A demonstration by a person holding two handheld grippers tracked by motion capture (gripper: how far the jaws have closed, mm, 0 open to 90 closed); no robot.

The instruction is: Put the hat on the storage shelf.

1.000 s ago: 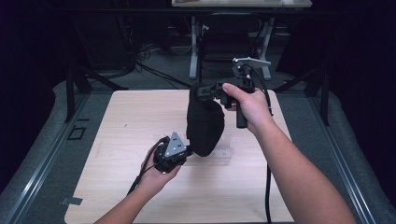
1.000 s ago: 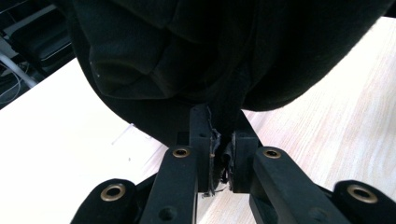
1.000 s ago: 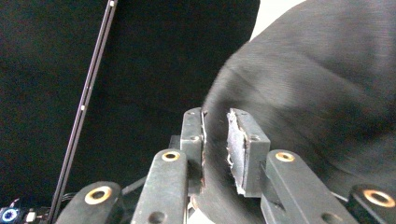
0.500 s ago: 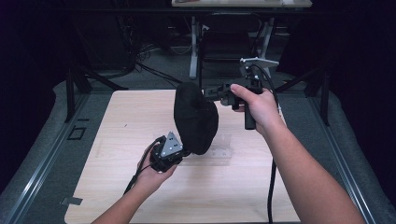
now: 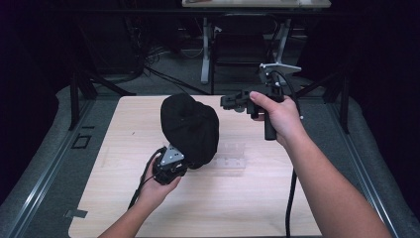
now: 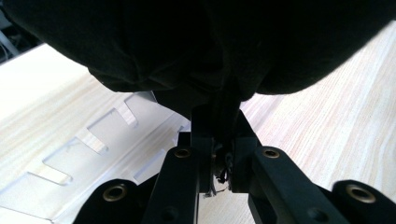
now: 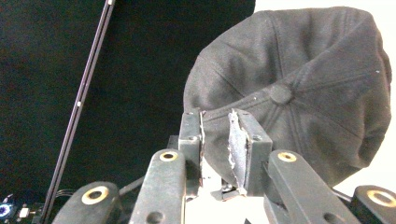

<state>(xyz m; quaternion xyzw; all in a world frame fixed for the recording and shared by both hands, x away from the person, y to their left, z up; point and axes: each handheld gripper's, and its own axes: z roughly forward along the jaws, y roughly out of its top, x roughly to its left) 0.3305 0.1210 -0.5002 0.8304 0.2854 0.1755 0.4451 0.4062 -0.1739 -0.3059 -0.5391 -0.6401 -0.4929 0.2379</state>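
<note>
Black cap is held up above the table, centre-left, crown bulging up and away from the person. Left hand-held gripper sits just under it, jaws clamped on a fold of cap fabric at the bottom edge; left gripper view shows cloth pinched between the pads. Right hand-held gripper is level with the crown, to its right, jaws part-open with nothing between them, apart from the cap. Top button faces the right gripper. No logo or writing readable. Clear slotted plastic piece lies flat on the table beneath the cap.
</note>
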